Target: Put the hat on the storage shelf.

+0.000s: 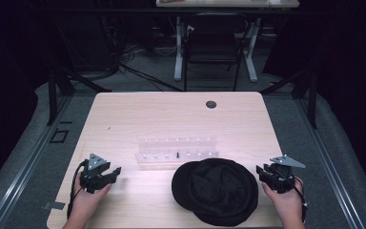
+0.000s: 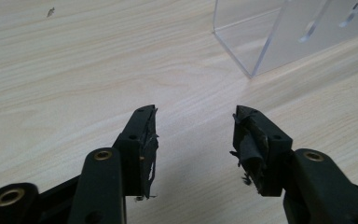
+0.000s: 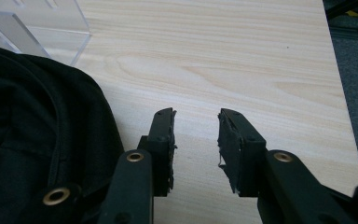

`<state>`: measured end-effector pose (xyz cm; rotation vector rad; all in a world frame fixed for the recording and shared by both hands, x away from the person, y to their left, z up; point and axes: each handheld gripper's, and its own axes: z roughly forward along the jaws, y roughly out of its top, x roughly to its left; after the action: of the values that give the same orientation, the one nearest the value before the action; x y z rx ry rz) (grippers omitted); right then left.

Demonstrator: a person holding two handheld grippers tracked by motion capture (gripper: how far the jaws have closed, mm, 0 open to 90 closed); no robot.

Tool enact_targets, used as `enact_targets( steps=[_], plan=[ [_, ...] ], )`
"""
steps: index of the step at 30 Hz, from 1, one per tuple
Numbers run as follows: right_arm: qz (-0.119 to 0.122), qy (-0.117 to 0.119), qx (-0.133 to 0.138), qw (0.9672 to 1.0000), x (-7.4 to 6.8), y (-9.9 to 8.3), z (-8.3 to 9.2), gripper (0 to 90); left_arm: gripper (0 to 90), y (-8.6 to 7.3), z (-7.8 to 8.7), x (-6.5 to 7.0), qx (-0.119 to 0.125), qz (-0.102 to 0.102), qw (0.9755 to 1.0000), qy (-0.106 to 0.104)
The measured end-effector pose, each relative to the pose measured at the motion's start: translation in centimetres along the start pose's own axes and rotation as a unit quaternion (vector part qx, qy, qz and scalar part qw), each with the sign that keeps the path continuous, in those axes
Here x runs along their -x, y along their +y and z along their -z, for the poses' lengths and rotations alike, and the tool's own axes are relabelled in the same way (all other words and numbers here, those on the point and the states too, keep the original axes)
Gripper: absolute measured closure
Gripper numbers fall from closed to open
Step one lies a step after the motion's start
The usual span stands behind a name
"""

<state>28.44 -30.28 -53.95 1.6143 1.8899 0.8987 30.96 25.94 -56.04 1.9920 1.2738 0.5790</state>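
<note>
Both sets of tongs sat spread with nothing between them. My left gripper (image 1: 106,174) rested low at the left of the high view, jaws wide over bare wood. My right gripper (image 1: 267,174) sat low at the right, jaws likewise apart, tips aimed toward the frame's centre. The black hat (image 1: 215,191) lay at bottom centre of that view, and that was the thing I was going for. In the right gripper view its dark fabric (image 3: 32,140) crowded the left half, just beside the left jaw, so from the right tongs it lay inward, close by. From the left tongs it lay well apart, across open table (image 1: 143,114). The hat's long axis ran roughly across the frame, side to side. I judged the right hand the nearer. Behind the hat, toward the middle of the frame, stood the clear acrylic rack (image 1: 177,151), its corner showing upper right in the left gripper view (image 2: 261,42)
</note>
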Motion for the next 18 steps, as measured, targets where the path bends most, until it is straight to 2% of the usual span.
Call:
enact_targets(
  steps=[3,7,12,18],
  plan=[
    [-0.014,0.004,-0.006,0.9999,0.1,0.1,0.1,64.2,50.0,0.0,0.1,0.1,0.001,0.001,1.0,0.001],
    [-0.012,-0.001,-0.014,0.9998,0.0,0.2,0.1,61.9,50.2,0.0,0.2,0.1,0.002,-0.002,1.0,0.001],
    [-0.023,-0.008,-0.015,0.9996,-0.5,0.7,0.6,59.0,50.6,-0.1,0.4,0.0,0.003,-0.002,1.0,0.001],
    [-0.04,0.0,-0.036,0.9986,-0.7,1.2,1.2,59.9,50.9,-0.1,0.5,0.3,0.007,-0.006,1.0,-0.001]
  ],
)
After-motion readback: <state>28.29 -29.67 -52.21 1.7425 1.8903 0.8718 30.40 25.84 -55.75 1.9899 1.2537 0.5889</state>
